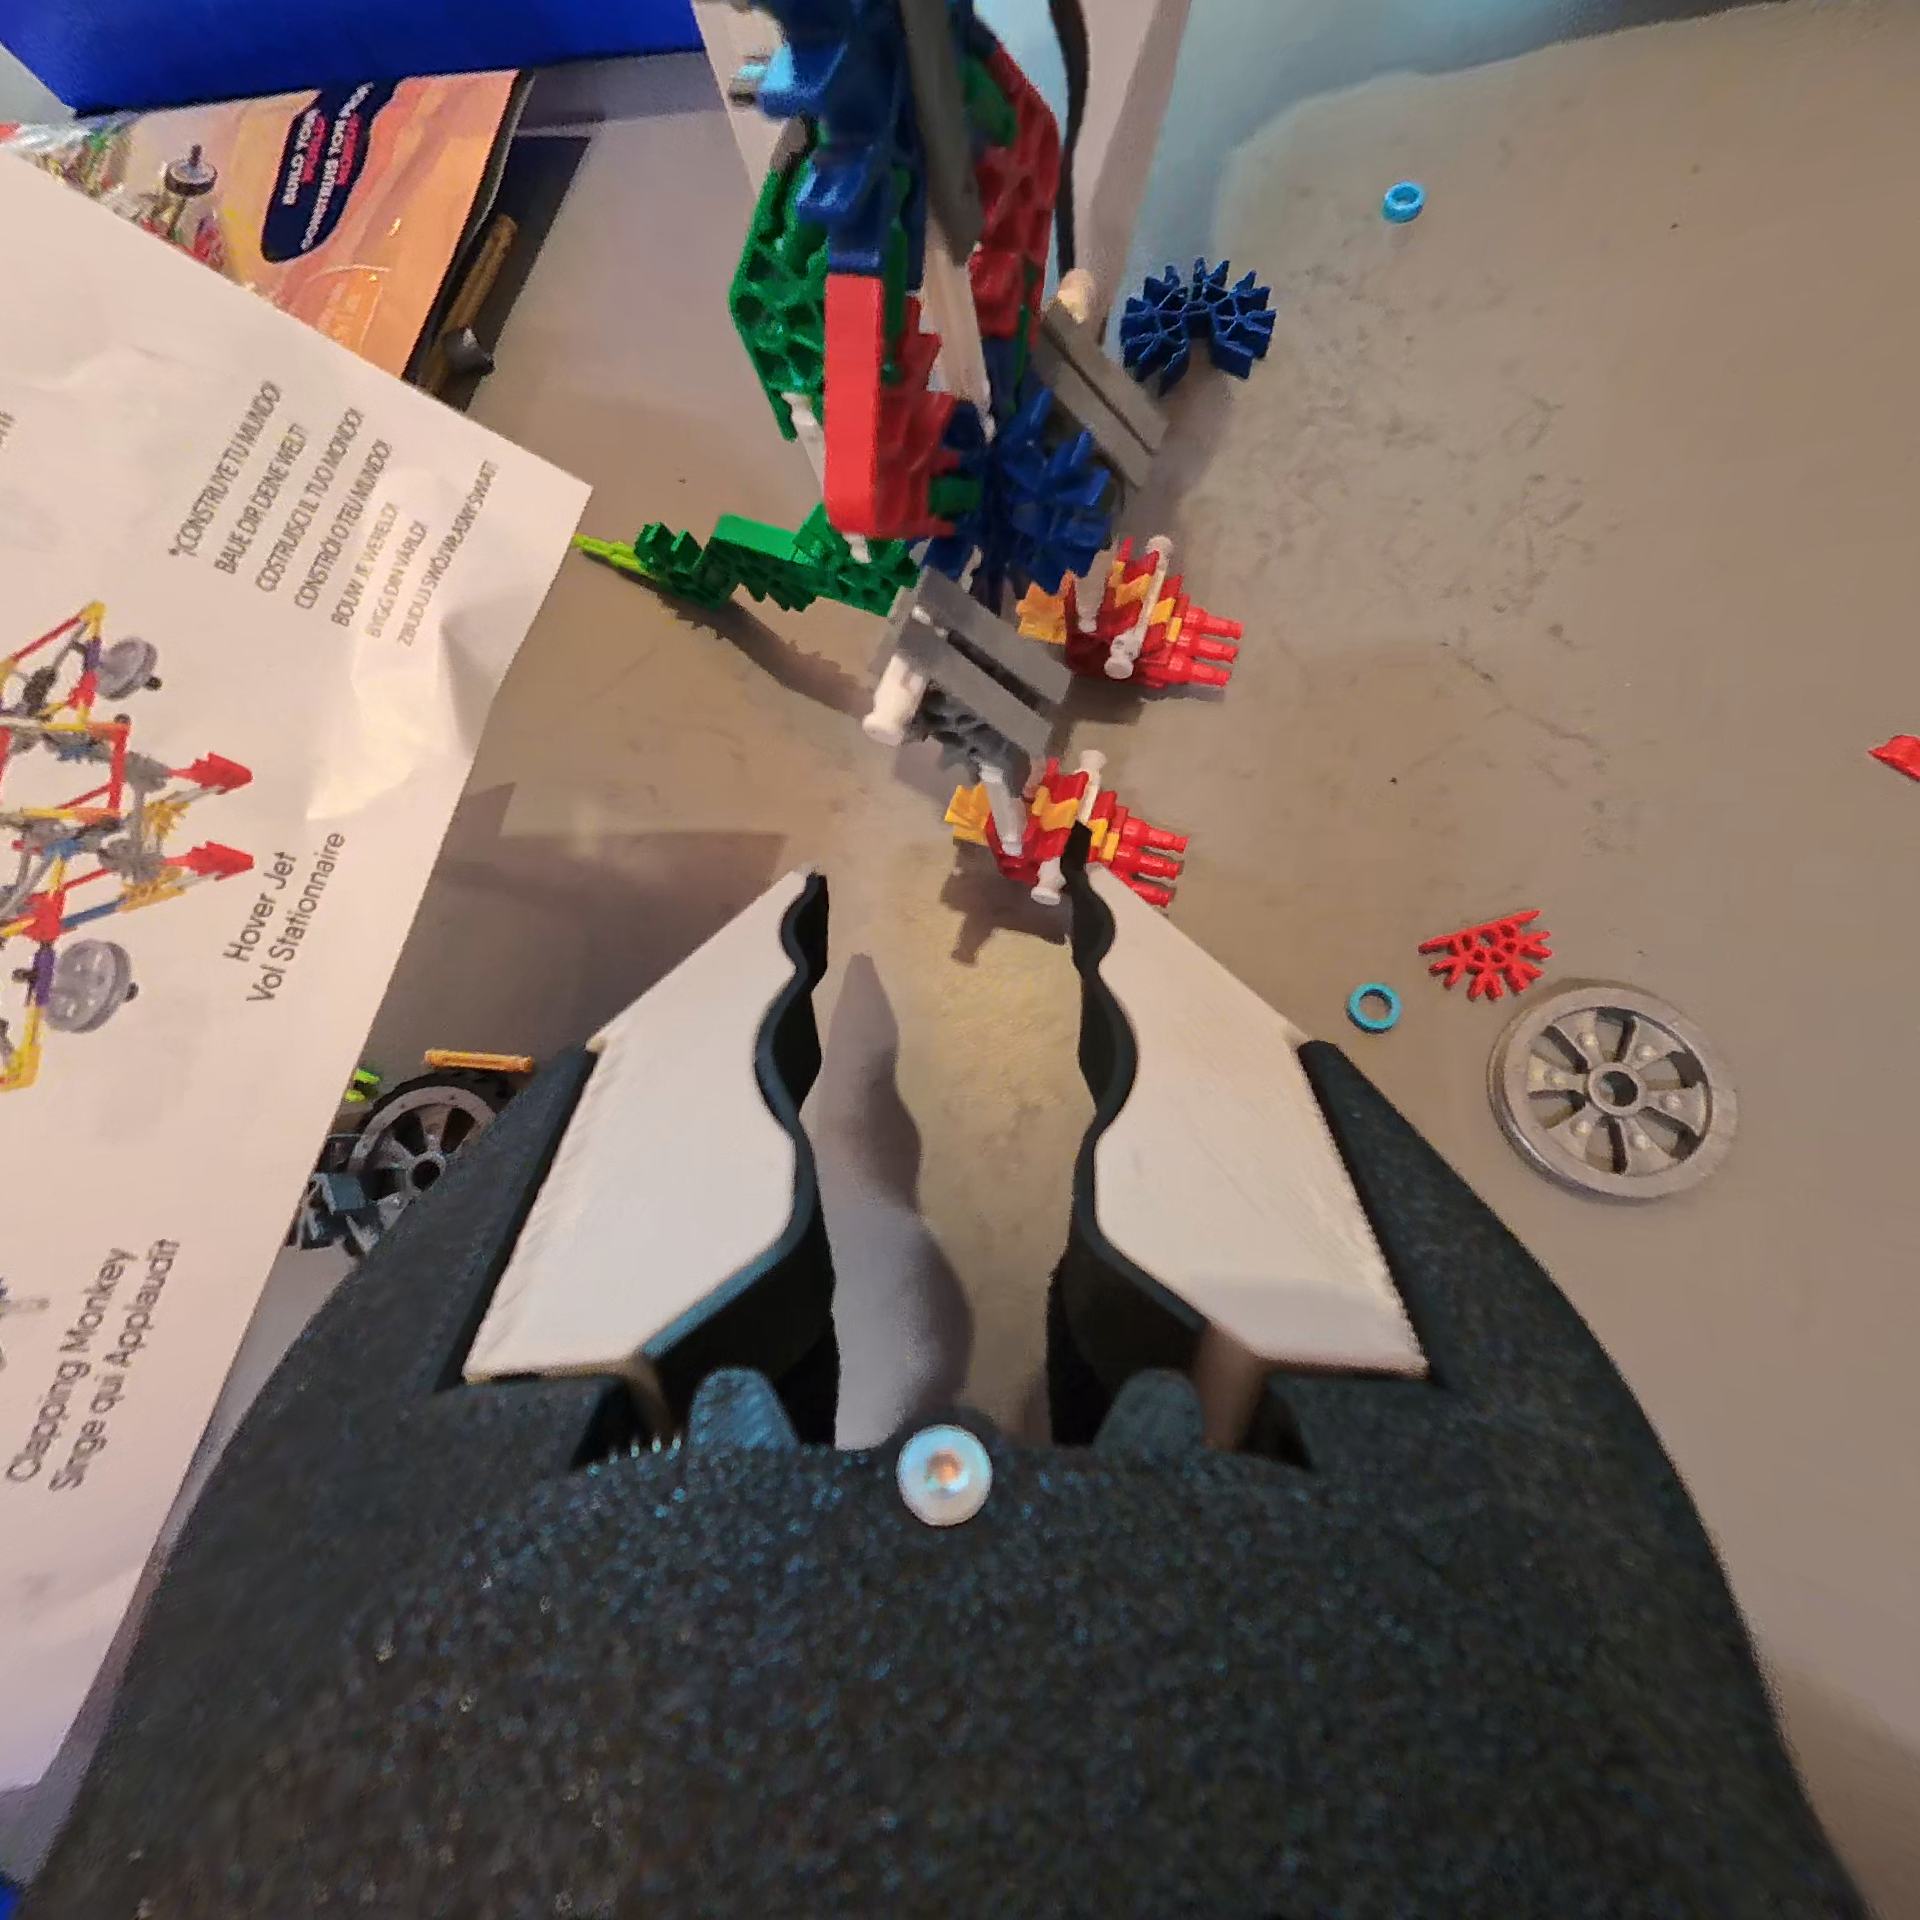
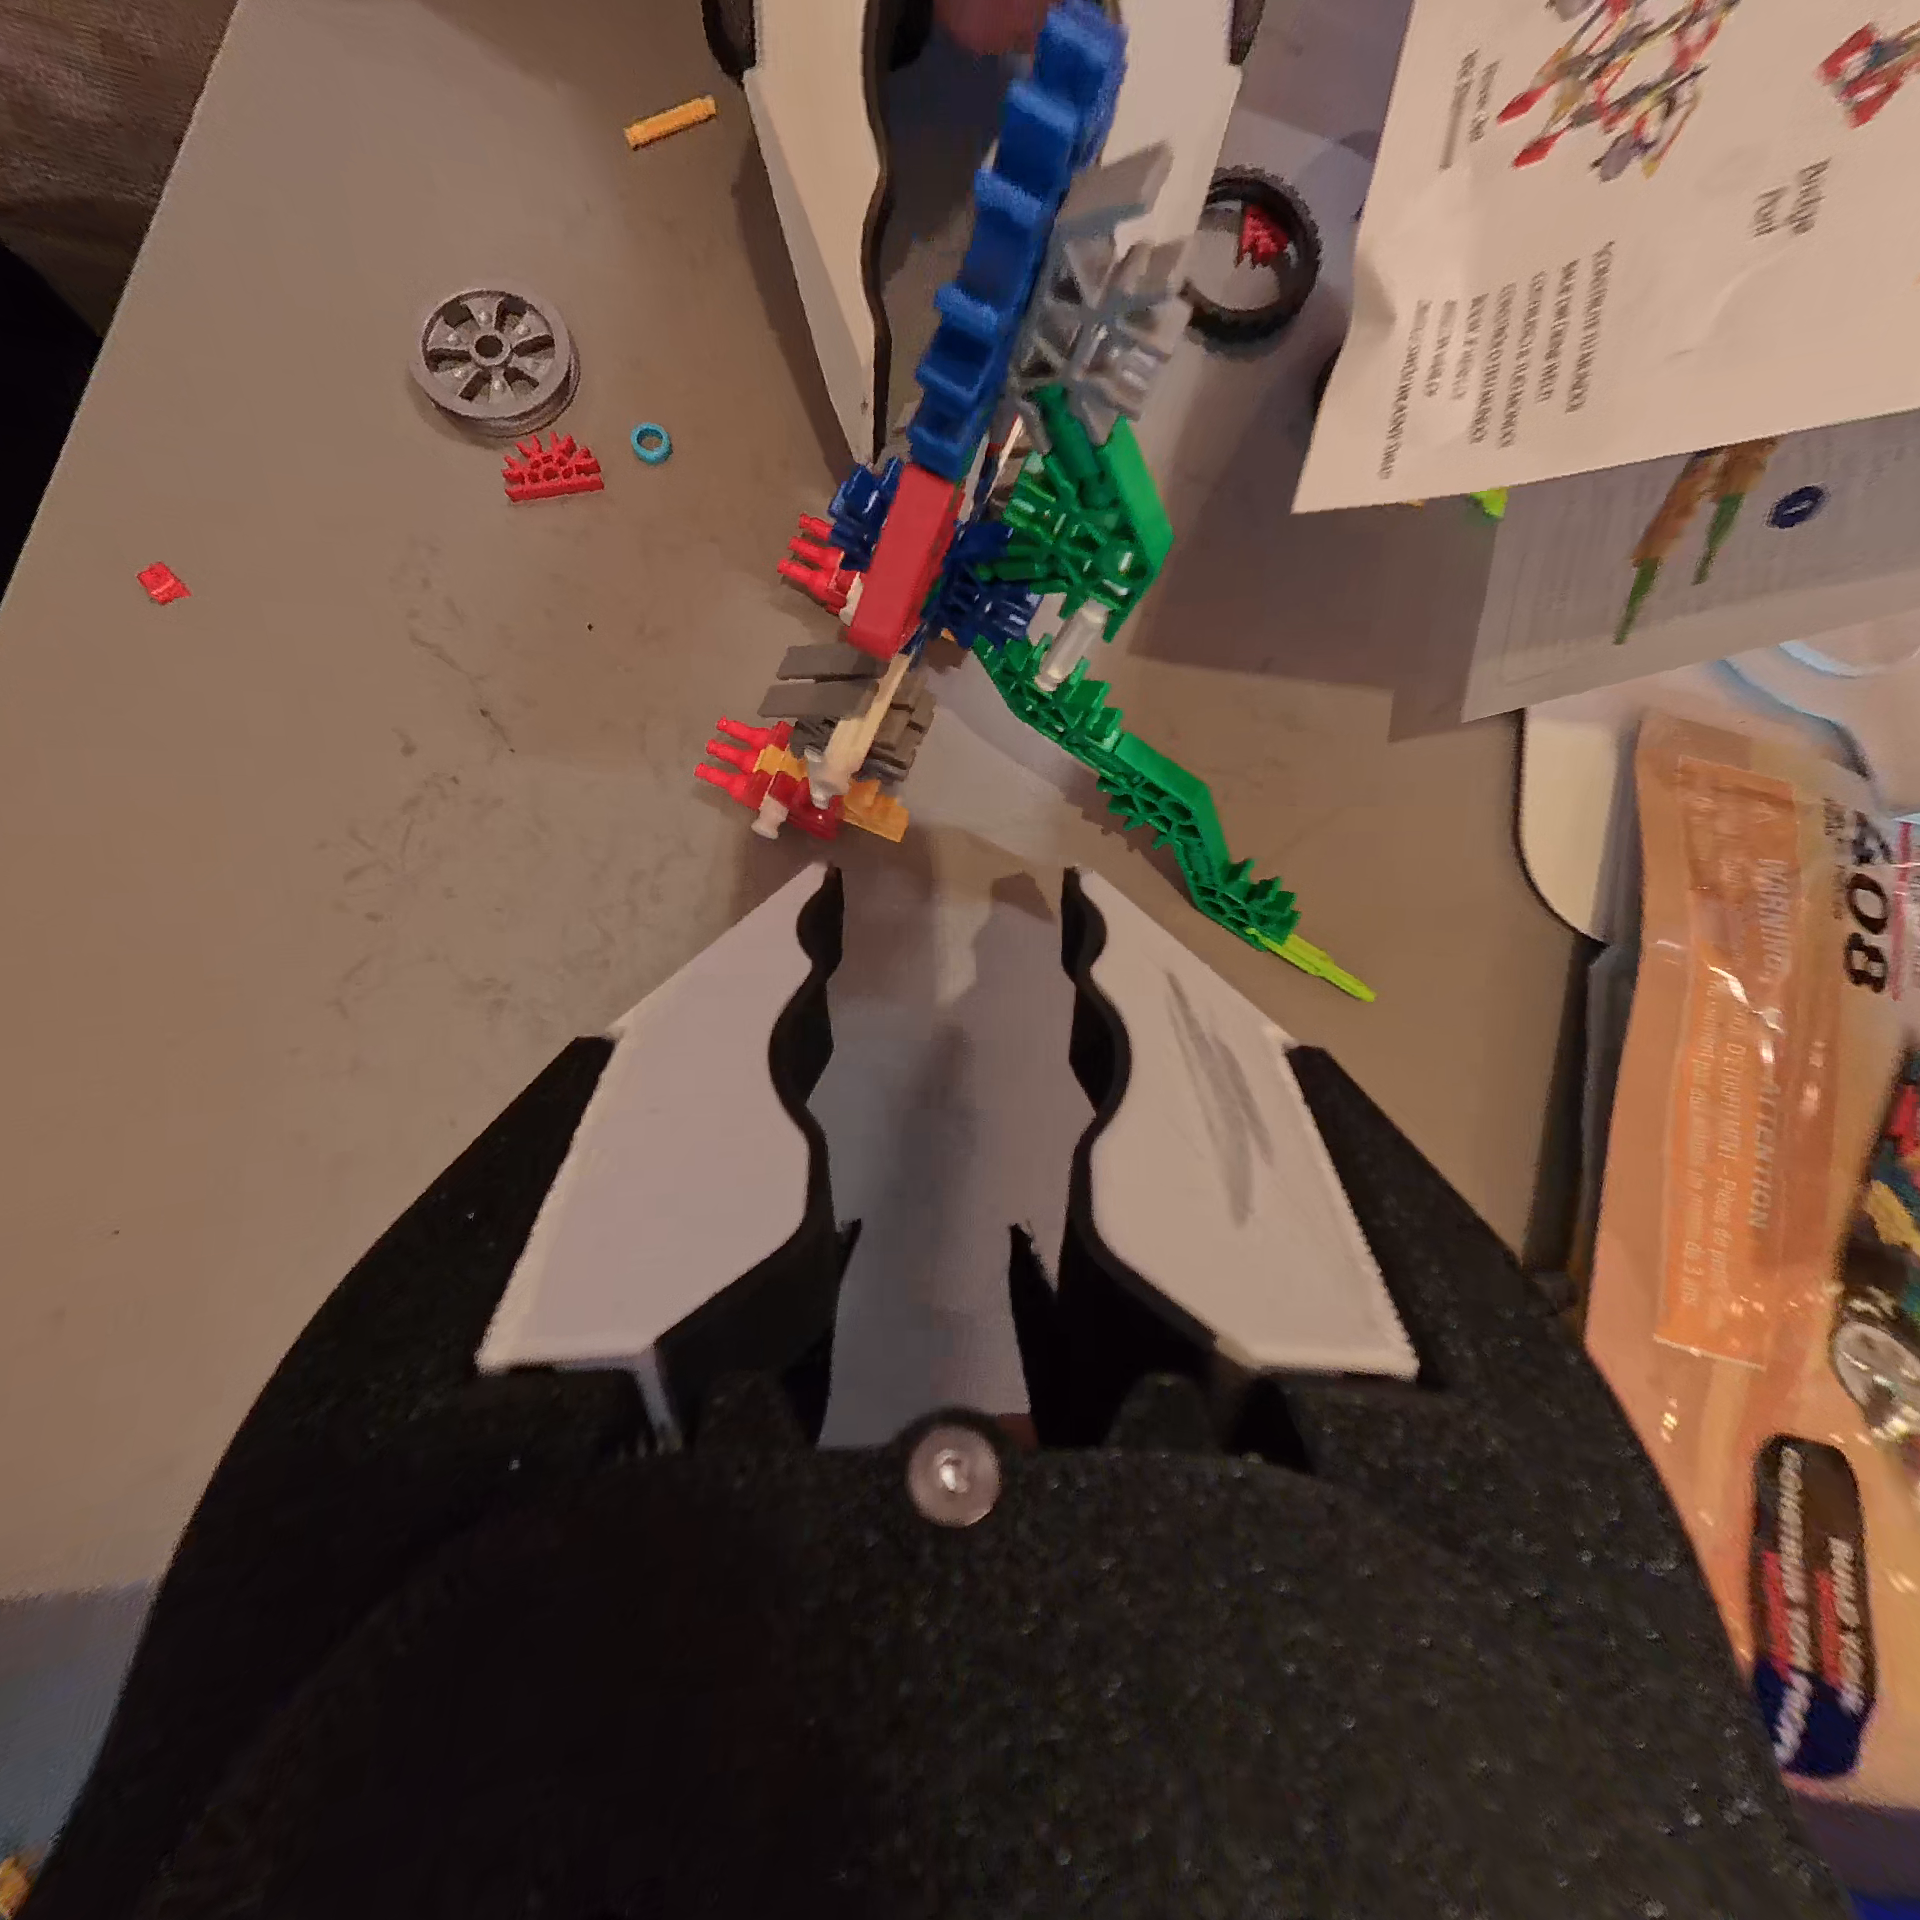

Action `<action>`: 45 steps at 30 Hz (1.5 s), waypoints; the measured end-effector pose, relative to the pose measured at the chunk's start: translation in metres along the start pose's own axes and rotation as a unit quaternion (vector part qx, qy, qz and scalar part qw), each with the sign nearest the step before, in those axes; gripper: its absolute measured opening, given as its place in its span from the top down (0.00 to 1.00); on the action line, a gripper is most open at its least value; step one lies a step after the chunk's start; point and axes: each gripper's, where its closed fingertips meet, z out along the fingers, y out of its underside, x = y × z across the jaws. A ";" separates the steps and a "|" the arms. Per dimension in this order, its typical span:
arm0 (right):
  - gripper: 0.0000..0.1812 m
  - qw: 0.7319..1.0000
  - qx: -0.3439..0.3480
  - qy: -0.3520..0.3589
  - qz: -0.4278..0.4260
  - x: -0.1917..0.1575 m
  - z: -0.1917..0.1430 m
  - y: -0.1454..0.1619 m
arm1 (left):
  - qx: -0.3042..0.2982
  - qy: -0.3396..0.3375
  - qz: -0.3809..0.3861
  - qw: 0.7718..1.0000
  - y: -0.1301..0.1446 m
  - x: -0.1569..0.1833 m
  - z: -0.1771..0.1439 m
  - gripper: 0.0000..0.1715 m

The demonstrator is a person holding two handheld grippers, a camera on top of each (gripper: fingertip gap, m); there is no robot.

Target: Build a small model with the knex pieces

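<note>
Hovering low over the grey table, the left gripper points forward with its jaws spread and nothing between them, its right fingertip just beside a red-and-yellow foot of the toy model. The right gripper faces the model from the opposite side, jaws likewise apart and empty, close to the feet. A grey wheel, blue ring and instruction sheet lie nearby. The model's blurred top may touch something.
</note>
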 end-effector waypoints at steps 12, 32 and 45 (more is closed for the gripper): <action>0.75 0.992 -0.048 0.098 0.060 0.021 -0.016 0.004 | -0.013 -0.006 0.006 1.000 0.004 0.000 0.001 0.74; 0.75 0.978 -0.033 0.190 0.075 0.023 -0.014 0.018 | -0.021 -0.012 0.005 1.000 0.007 -0.003 0.002 0.74; 0.76 0.961 -0.024 0.266 0.068 0.048 -0.029 0.019 | -0.001 -0.064 0.016 0.998 -0.010 -0.006 -0.021 0.78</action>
